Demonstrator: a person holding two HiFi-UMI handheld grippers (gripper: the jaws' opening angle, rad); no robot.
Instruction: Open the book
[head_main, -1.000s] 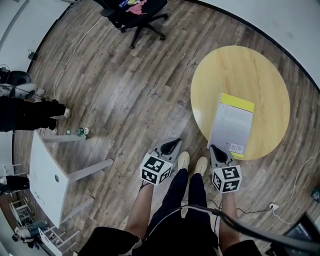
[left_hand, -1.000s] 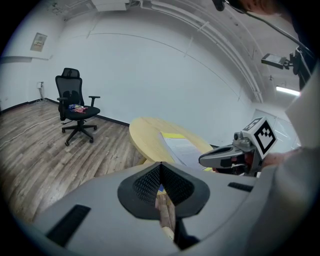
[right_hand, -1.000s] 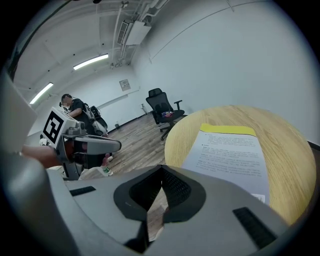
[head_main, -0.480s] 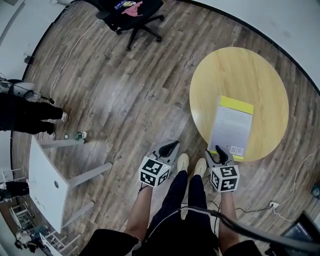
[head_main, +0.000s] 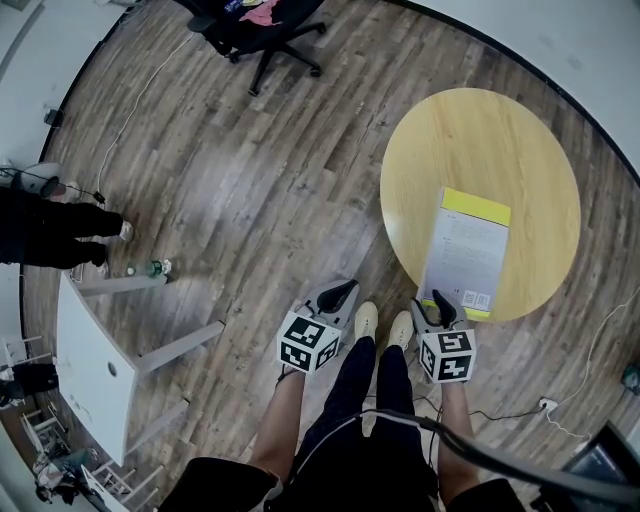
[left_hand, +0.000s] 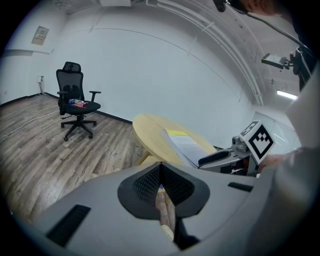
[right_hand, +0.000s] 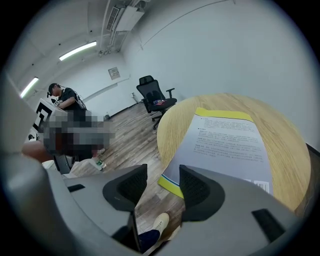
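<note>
Book (head_main: 463, 252) lies closed at the near edge of the round table (head_main: 520, 140). Right gripper (head_main: 440, 304), jaws apart and grasping nothing, hovers at its near left corner. Left gripper (head_main: 343, 292) hangs clenched, empty. Approach step; next, probably pinch the cover's edge.

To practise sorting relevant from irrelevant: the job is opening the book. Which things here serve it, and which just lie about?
For the job: book, round table, right hand-held gripper.

Lying about: chair, white table, bottle, floor cable.
</note>
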